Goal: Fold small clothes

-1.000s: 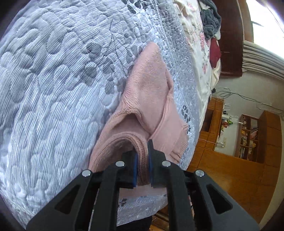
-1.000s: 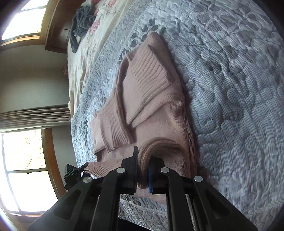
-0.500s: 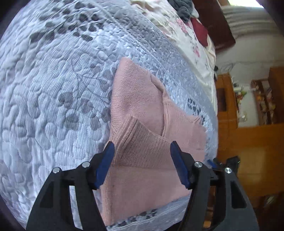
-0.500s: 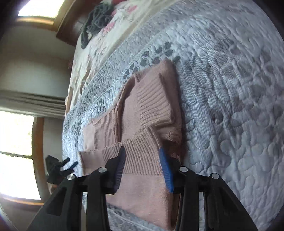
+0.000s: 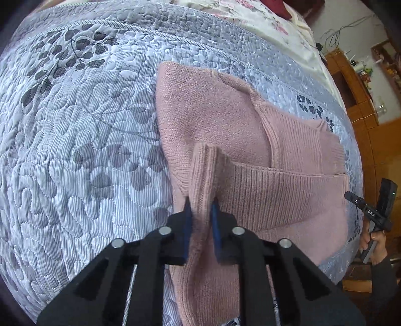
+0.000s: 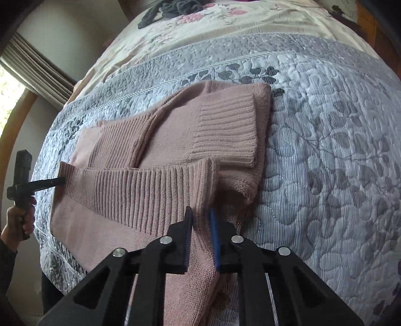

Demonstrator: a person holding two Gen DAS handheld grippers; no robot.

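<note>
A pink knit sweater (image 5: pixel 213 120) lies partly folded on the bed, with a ribbed sleeve cuff (image 6: pixel 225 133) laid across its body. My left gripper (image 5: pixel 200 208) is shut on the left corner of the ribbed hem, pinching up a ridge of fabric. At the hem's other corner my right gripper (image 6: pixel 201 215) is likewise shut on the sweater (image 6: pixel 120 190). Each gripper also shows in the other's view, held by a hand: the right gripper (image 5: pixel 351 196) at the hem's far end and the left gripper (image 6: pixel 59 181) at the left end.
The sweater rests on a grey-blue quilted bedspread (image 5: pixel 87 150) with a leaf pattern. Beyond it lies a floral sheet (image 6: pixel 225 22) with a dark garment (image 6: pixel 173 7) on it. Wooden furniture (image 5: pixel 363 105) stands to the right, and a curtained window (image 6: pixel 30 67) to the left.
Both grippers let go of the sweater half a second ago and stood open over it. They have since shut again on the two corners of the ribbed hem.
</note>
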